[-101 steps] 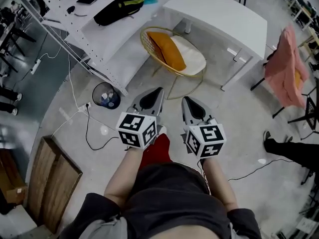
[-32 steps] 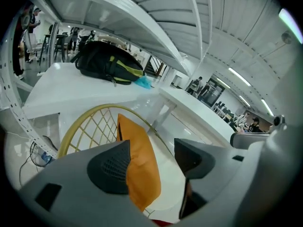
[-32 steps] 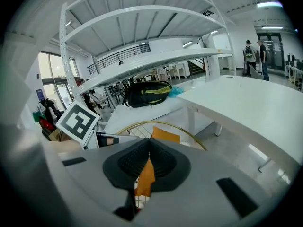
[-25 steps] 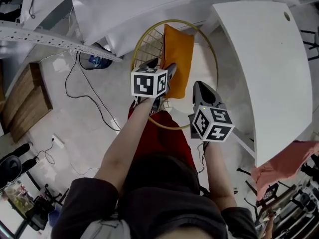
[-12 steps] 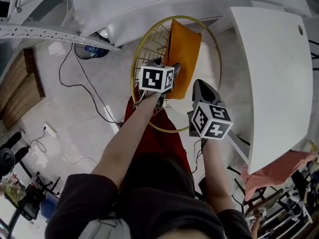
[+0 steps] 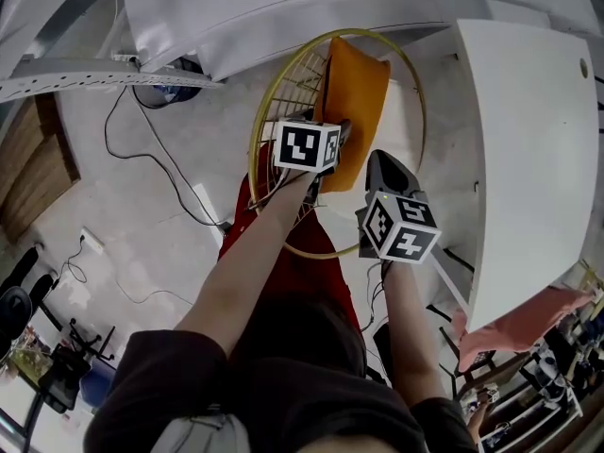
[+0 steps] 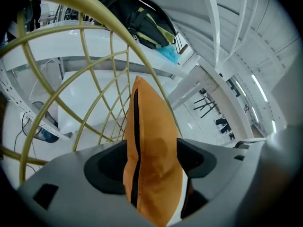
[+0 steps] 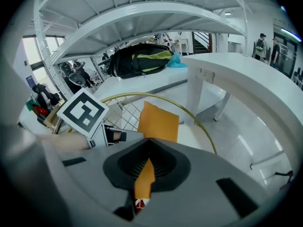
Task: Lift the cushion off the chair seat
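An orange cushion (image 6: 357,102) stands on edge inside the round gold wire chair (image 6: 267,111). My left gripper (image 6: 332,138) is at the cushion's near left edge. In the left gripper view the cushion (image 7: 151,141) sits between the wide jaws of the left gripper (image 7: 152,151), which are opening, and I see no squeeze on it. My right gripper (image 6: 385,170) hovers over the chair's near right side, short of the cushion. In the right gripper view the right gripper (image 8: 147,142) has its jaws together, with only a sliver of cushion (image 8: 160,121) showing through the slit.
A white desk (image 6: 528,140) runs close along the chair's right side. A long white table (image 6: 283,8) stands behind it, with a black bag (image 8: 139,58) on top. Cables (image 6: 160,182) lie on the floor at left. A pink cloth (image 6: 528,324) hangs at lower right.
Both grippers have sunk toward the chair. The left one has moved up to the cushion's near edge, and its jaws now straddle it.
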{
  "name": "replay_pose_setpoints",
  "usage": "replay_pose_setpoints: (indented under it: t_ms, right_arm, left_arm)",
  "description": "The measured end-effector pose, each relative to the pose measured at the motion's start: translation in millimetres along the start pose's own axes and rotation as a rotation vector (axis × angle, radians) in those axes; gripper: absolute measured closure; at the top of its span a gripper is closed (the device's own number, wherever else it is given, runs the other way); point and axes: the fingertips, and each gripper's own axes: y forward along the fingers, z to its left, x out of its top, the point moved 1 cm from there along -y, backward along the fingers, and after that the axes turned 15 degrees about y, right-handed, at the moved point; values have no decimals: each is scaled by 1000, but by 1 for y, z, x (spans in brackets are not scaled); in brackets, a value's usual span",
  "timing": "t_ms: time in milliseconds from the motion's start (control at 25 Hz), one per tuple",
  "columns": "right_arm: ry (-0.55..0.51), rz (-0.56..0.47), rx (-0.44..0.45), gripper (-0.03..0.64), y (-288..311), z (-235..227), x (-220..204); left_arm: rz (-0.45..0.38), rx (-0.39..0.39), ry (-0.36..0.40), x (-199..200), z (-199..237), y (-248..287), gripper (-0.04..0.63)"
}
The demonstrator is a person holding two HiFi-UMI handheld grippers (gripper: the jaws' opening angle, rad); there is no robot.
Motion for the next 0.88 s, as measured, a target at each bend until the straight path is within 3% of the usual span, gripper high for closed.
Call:
replay_pose_setpoints:
  t_ms: [320,480,680,880]
  right_arm:
    - [28,21,-22,598,20,-5,5]
    - [40,34,-34,598,30,-11,7]
    - [56,57,-49,598,37,-20,0]
    - [71,71,-68,598,37,-27,-5]
  left_arm:
    - [56,4,-47,5,10,30,264]
    - [78,-31,-86,6,11,43,256]
    - [105,-92,-90,3,3,56,239]
    - [111,-99,-82,3,-4,61,241]
